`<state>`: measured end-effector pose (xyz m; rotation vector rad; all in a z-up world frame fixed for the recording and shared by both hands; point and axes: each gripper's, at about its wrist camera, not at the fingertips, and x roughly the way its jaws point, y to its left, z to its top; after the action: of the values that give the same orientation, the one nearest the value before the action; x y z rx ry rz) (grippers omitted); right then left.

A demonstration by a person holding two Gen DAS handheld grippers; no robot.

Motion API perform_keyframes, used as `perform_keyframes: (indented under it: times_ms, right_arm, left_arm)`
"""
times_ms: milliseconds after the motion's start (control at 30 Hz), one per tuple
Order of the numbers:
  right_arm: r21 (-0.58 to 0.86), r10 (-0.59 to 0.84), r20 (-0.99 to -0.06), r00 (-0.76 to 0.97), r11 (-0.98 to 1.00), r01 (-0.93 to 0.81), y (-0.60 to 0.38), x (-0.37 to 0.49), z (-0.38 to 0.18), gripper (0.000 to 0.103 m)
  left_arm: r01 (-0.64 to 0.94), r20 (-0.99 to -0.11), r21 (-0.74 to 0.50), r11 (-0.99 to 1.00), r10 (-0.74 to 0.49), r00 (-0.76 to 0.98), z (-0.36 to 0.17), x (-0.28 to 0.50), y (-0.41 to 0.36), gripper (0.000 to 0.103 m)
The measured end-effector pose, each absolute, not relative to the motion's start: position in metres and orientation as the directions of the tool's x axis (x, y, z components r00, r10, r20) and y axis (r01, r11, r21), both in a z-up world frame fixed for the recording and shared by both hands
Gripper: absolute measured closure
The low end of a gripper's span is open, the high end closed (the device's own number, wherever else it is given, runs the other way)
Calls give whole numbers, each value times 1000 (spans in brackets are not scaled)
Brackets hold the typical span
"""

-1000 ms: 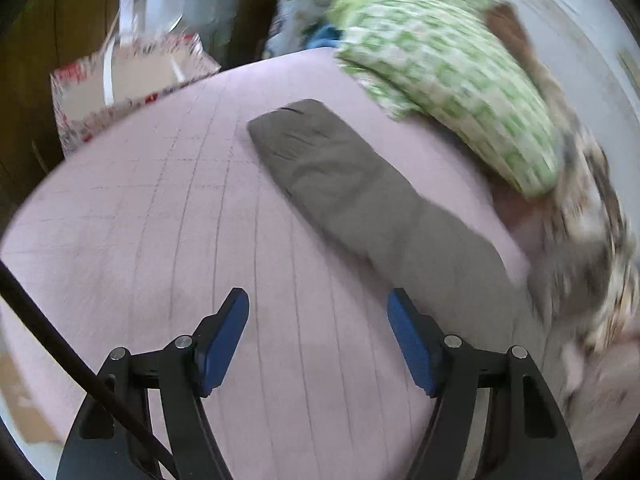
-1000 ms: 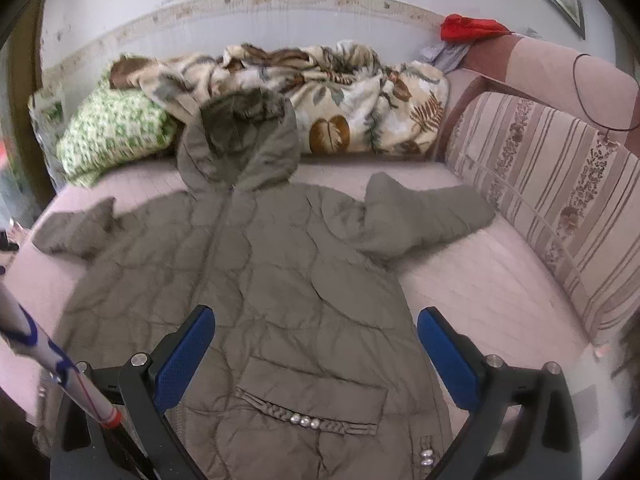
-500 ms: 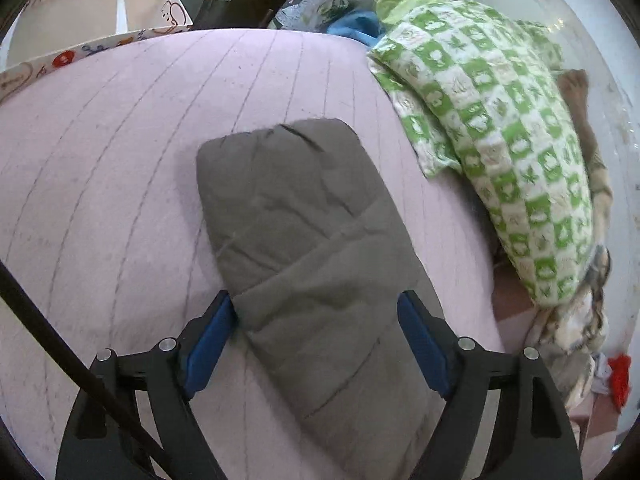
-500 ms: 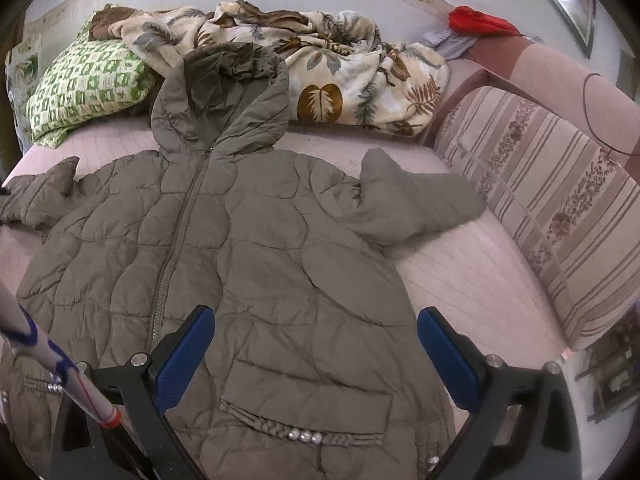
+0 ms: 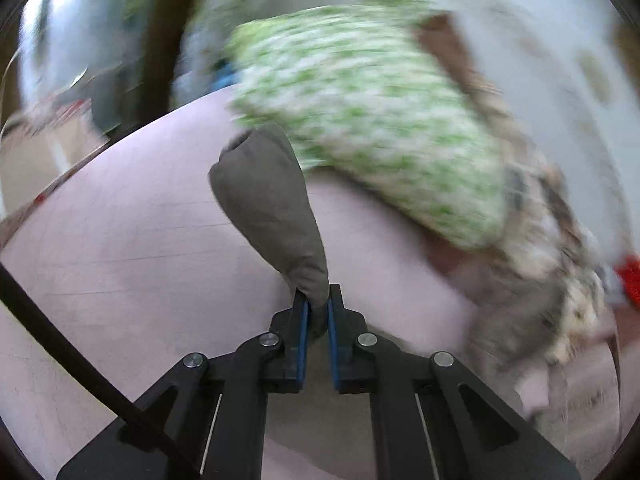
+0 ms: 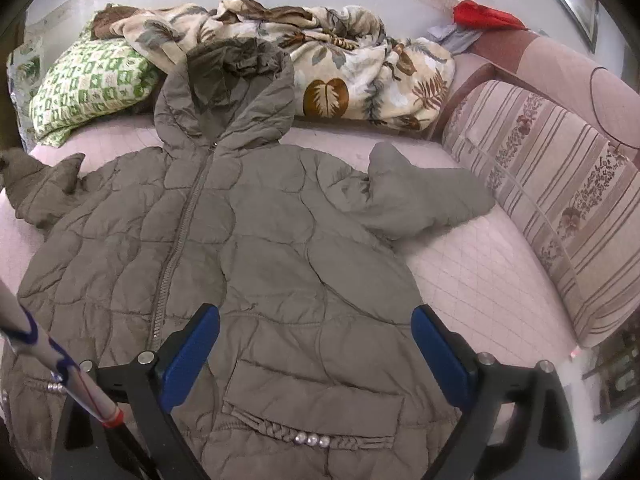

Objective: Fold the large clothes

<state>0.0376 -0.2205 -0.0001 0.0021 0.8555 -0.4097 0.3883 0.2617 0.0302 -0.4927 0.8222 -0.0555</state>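
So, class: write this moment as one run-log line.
phase: fold sleeve | left gripper: just closed, shut on jacket sleeve, sleeve lifted | right gripper: open above padded jacket | surface: pink bed

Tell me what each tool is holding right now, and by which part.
The left tool pinches the coat's sleeve partway along, short of its cuff. The right tool holds nothing.

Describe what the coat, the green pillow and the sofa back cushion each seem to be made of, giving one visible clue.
Coat: likely thin matte synthetic shell over padding; puffy stitched panels, fine creases.
Green pillow: looks like printed woven cotton; flat dull checks, soft wrinkles.
Sofa back cushion: seemingly woven upholstery fabric; striped floral bands, no sheen.
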Motion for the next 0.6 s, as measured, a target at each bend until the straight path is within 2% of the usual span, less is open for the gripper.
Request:
perform_keyframes:
  times_ms: [200,333,433,500,567,600]
  right_arm:
    - [-97,-330,-717,614,919,381,-234,12,10,5]
    - [-73,-340,-703,624,908,412,-245,-8,18,5]
    - [-66,-352,-694,629,900,431,-253,-21,23,5]
    - [-57,-350,-697,626,897,439,-259,-27,24,5]
    - [-50,-342,-704,623,898,437,-262,-32,23,5]
    - [-47,-334,-709,621,901,432,-263,-34,22,5]
  left_arm:
    - [162,-611,-450,878,-435,662,83,331,129,95]
    - [296,-607,-456,839,-537,586,78,290,54,95]
    - [354,-647,-399,846,-533,546,60,258,0,92]
    - [382,-676,-358,852,-519,524,44,230,-24,80]
    - [412,-689,-348,842,-527,497,28,203,-36,56]
    - [415,-685,-349,840,-531,498,24,189,-33,50]
